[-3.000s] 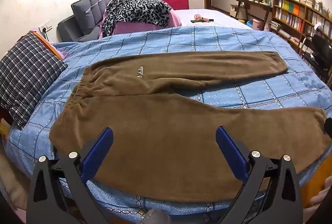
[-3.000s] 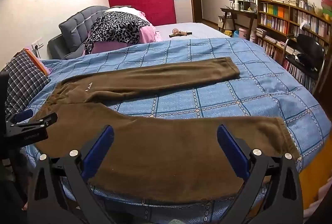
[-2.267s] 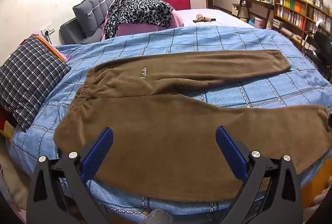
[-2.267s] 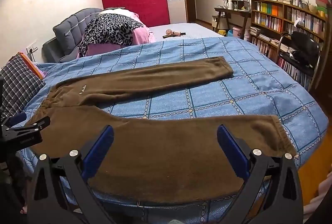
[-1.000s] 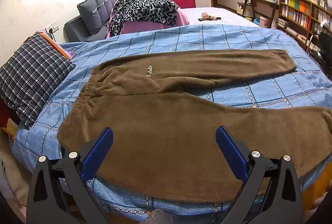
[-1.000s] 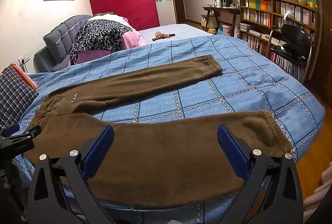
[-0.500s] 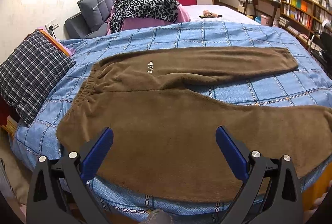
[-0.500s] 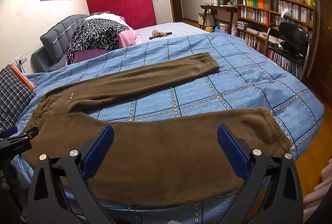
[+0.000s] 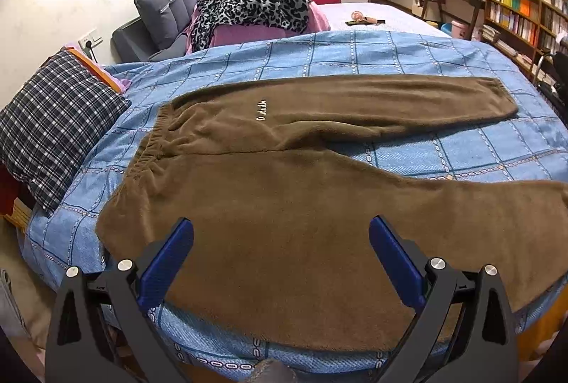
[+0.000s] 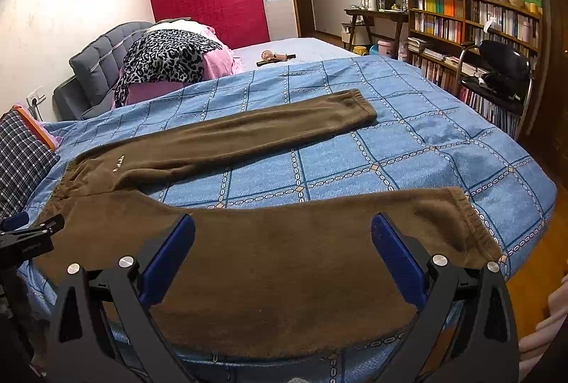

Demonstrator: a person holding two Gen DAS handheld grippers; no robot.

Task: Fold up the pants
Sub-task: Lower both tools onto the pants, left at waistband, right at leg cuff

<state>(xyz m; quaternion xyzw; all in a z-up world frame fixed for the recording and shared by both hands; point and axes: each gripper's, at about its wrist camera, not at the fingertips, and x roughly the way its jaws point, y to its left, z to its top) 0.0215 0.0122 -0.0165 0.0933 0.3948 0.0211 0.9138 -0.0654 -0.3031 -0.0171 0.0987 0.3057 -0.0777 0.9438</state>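
In the left wrist view, the left tool point(image 9: 280, 258) is spread wide, and its two blue fingers point(image 9: 167, 262) hold nothing. They hang over the near side of the brown pants point(image 9: 284, 205), close to the hip part, and I cannot tell if they touch the cloth. The pants lie flat on the blue bed cover point(image 9: 355, 52). The waistband point(image 9: 149, 148) is on the left. One leg runs along the far side and the other leg runs along the near edge of the bed, with a strip of blue cover between them. A checked pillow point(image 9: 53, 130) sits left of the waistband, just beside it. In the right wrist view, the right tool point(image 10: 283, 258) is spread wide too and holds nothing. Its blue fingers point(image 10: 397, 258) hang over the near leg of the pants point(image 10: 284, 258), and the leg's cuff point(image 10: 472, 219) is just to their right, near the corner of the bed cover point(image 10: 426, 141). The left tool point(image 10: 32, 237) shows at the left edge, by the waistband end. On the bookshelf point(image 10: 475, 17) at the right, many books stand in rows. A black chair point(image 10: 504, 70) stands in front of it.
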